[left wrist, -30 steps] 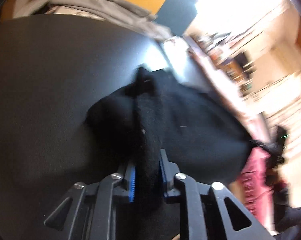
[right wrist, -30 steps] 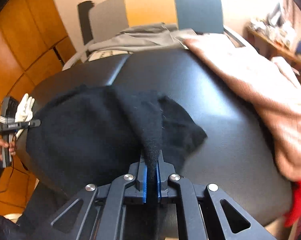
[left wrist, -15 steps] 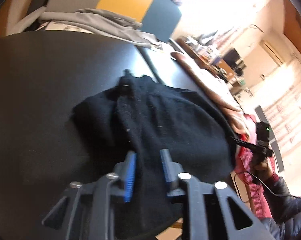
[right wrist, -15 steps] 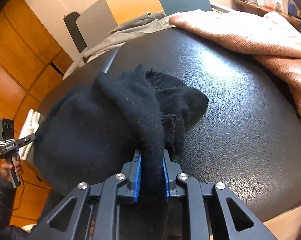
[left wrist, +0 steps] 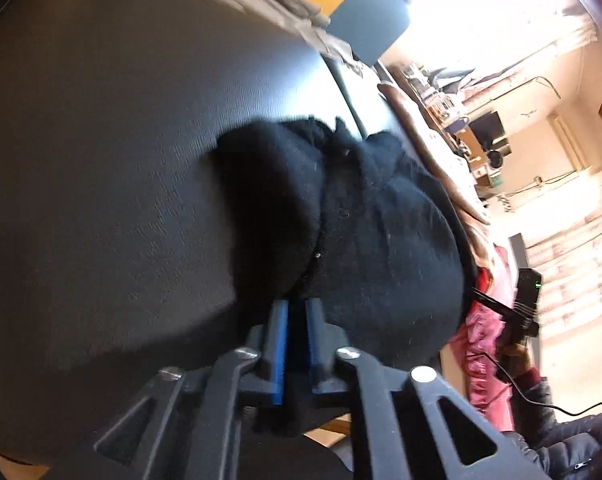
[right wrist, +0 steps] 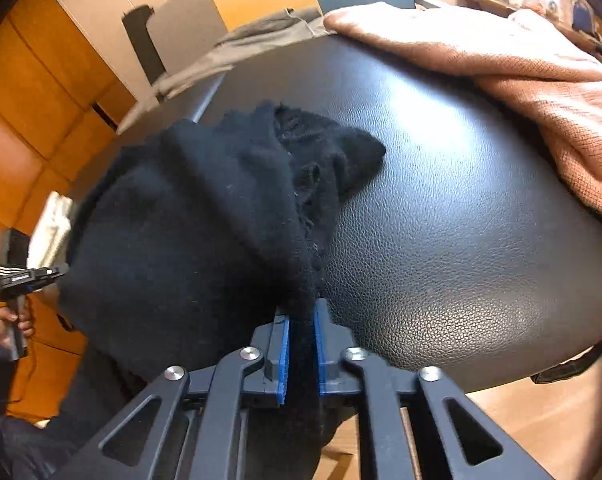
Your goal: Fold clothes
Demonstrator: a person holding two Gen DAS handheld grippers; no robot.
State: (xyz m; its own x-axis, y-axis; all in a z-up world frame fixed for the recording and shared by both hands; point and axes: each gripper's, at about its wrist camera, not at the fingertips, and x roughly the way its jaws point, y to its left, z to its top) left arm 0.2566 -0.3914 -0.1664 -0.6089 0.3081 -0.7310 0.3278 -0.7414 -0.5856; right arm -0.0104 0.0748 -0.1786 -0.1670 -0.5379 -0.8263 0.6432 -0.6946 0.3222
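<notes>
At bottom centre of each view, the right gripper (right wrist: 300, 344) and the left gripper (left wrist: 297, 344) each pinch the black garment (right wrist: 189, 220), bunched mid-frame on the black table (right wrist: 441, 200). Judged mid-fold; next, both edges need even laying, short of the brown cloth (right wrist: 521, 72) at upper right.

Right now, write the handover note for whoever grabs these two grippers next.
Left gripper: shut on the black garment, gripping its near edge.
Right gripper: shut on the same garment, a ridge of cloth pinched between its pads.
The garment lies bunched on the black leather surface, partly hanging over the near edge. A brown garment lies at the far right, a grey one at the back.
Done: both edges gripped, cloth doubled over once.
Left: flatten and finish the fold; the brown and grey pieces look unfolded.
</notes>
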